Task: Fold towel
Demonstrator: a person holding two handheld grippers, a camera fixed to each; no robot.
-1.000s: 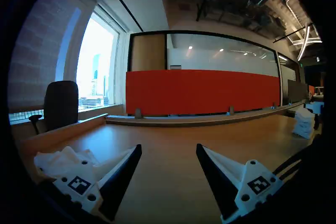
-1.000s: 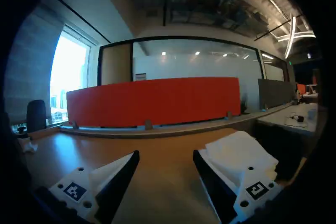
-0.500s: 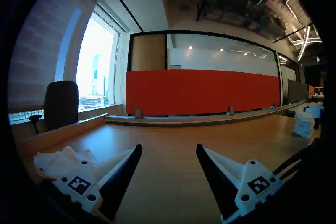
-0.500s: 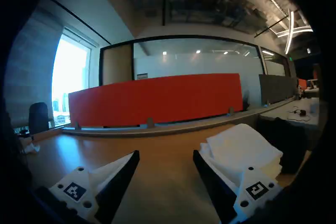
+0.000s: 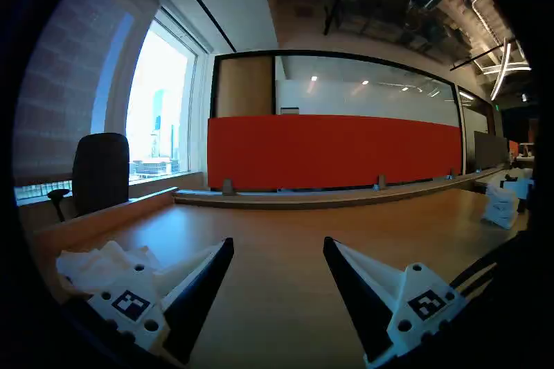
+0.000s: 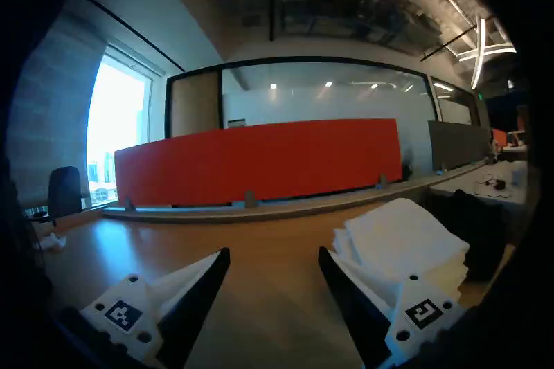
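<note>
In the left gripper view, my left gripper (image 5: 277,248) stands open low over the wooden table (image 5: 291,230), nothing between its fingers. A crumpled white towel (image 5: 104,265) lies at the near left, partly behind the left finger. A stack of folded white towels (image 5: 500,206) sits far to the right. In the right gripper view, my right gripper (image 6: 273,258) is open too, empty. The stack of folded towels (image 6: 405,244) rests just behind its right finger. The crumpled towel (image 6: 50,241) shows small at the far left.
A red partition (image 5: 332,151) runs along the table's back edge. A black office chair (image 5: 100,172) stands by the window at left. A neighbouring desk (image 6: 495,189) with cables lies to the right in the right gripper view.
The right gripper's view has shifted slightly, and the folded stack now sits a little higher and nearer behind its right finger. The left gripper has barely moved.
</note>
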